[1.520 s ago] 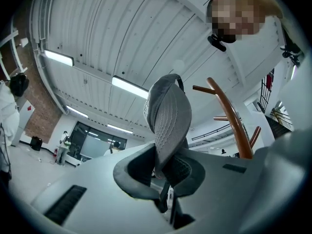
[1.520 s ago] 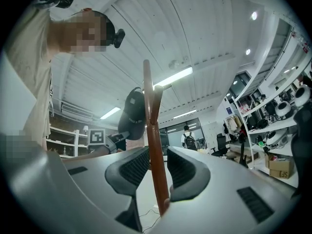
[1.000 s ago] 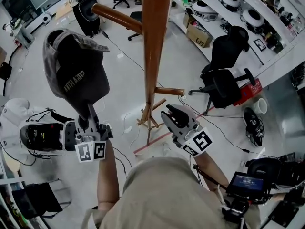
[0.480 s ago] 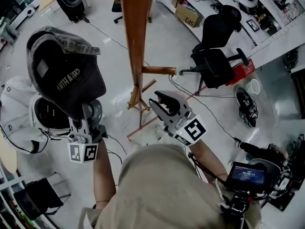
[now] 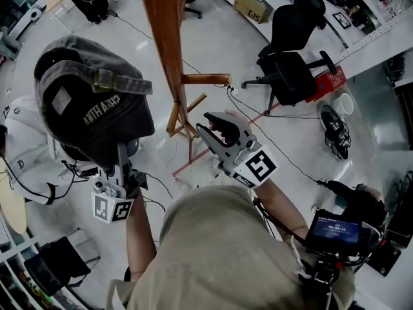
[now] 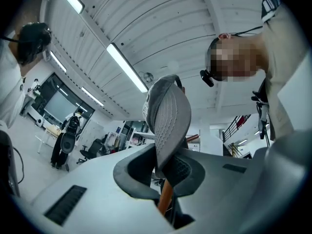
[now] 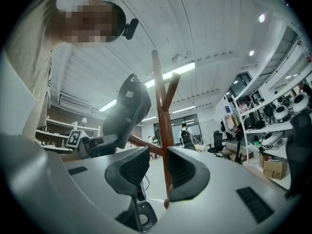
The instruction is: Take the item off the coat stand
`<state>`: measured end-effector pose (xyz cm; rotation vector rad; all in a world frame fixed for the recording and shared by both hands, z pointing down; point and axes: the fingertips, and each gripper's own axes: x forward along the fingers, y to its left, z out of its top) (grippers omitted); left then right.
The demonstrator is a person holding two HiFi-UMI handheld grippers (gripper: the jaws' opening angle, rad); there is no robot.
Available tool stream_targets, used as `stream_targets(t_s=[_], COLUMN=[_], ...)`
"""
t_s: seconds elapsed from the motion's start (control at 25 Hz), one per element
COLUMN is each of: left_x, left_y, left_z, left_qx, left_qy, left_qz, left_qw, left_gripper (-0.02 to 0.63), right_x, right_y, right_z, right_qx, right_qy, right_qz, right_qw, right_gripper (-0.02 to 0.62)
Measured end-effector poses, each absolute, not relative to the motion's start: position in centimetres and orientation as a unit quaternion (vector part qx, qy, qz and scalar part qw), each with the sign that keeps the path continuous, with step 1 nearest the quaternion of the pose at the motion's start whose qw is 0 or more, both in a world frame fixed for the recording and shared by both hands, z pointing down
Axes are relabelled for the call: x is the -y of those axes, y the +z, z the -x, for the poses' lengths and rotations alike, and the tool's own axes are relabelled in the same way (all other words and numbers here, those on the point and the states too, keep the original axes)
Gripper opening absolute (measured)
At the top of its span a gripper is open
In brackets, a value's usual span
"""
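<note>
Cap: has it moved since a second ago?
Yes. In the head view the cap, held by the left gripper, looms larger and nearer the stand's pole: pulled toward the person.

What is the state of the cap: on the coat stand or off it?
Off. The left gripper is shut on the cap and holds it beside the coat stand, apart from its pole.

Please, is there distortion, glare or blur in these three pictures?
Head view: sharp, with soft glare on the pale floor; left gripper view: strong fisheye with dark corners, the ceiling light strips burn out white, the cap is sharp; right gripper view: the same fisheye, the coat stand in focus.
</note>
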<state>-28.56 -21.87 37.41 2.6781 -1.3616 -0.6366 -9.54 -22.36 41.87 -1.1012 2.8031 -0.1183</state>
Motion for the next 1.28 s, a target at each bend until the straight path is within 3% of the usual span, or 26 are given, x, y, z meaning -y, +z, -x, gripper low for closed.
stream_targets(t_s=[1.28], left_x=[19.7], left_y=[38.9], left_z=[20.8], left_qx=[0.337], left_qy=[-0.169], left_qz=[-0.926], left_qw=[0.026], left_gripper=[0.034], right_x=[23.1], right_y=[42.2], right_z=[7.9], right_qx=[-0.916], right_qy=[-0.038], right_qz=[0.394], right_qw=[0.063], right_gripper=[0.114])
